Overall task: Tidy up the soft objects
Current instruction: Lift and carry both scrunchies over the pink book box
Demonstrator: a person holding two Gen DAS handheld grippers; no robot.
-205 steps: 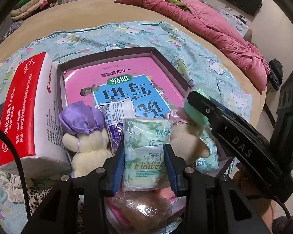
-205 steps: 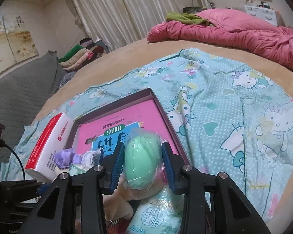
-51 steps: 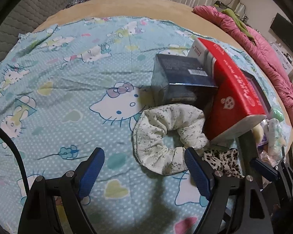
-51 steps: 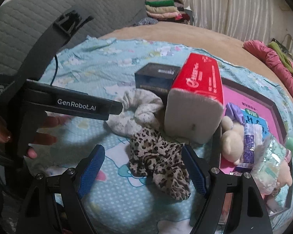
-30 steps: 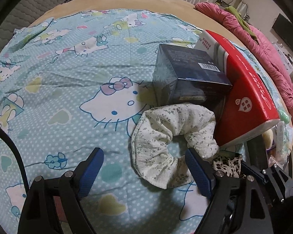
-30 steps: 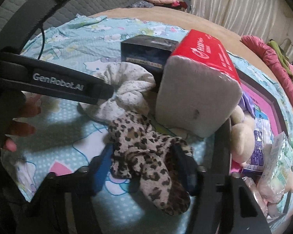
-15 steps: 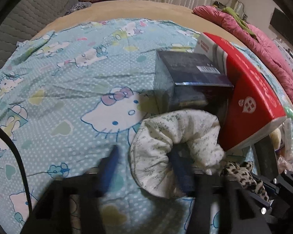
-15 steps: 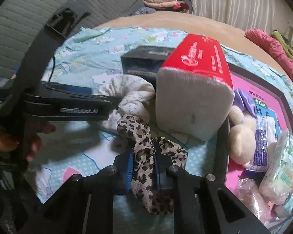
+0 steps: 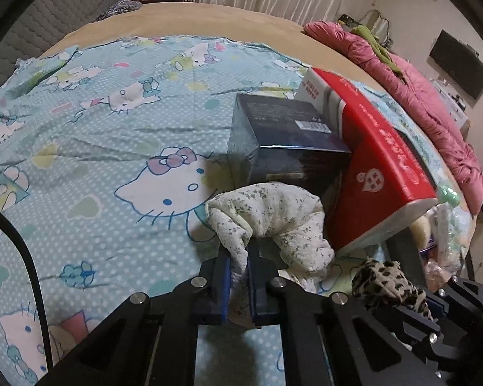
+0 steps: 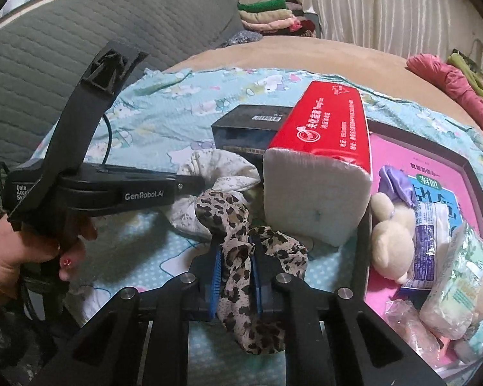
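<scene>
Tray (image 10: 418,143) holds plush toy (image 10: 391,234) and packets; left hand-held gripper (image 9: 239,265) pinches floral scrunchie (image 9: 273,215), right hand-held gripper (image 10: 235,262) pinches leopard scrunchie (image 10: 238,251).

The black body of the left gripper (image 10: 190,182) carries white lettering that reads "GenRobot.AI"; at its rear end are the partly cut words "Data" and "Acqui", with a third line beginning "Sy". The red tissue pack (image 10: 330,128), standing against the left edge of the tray (image 10: 418,143), bears white Chinese characters and a round logo, too small to read with certainty. The pink book (image 10: 434,173) in the tray shows large upside-down Chinese characters. The dark box (image 9: 286,141) has a white barcode label, its digits illegible.
</scene>
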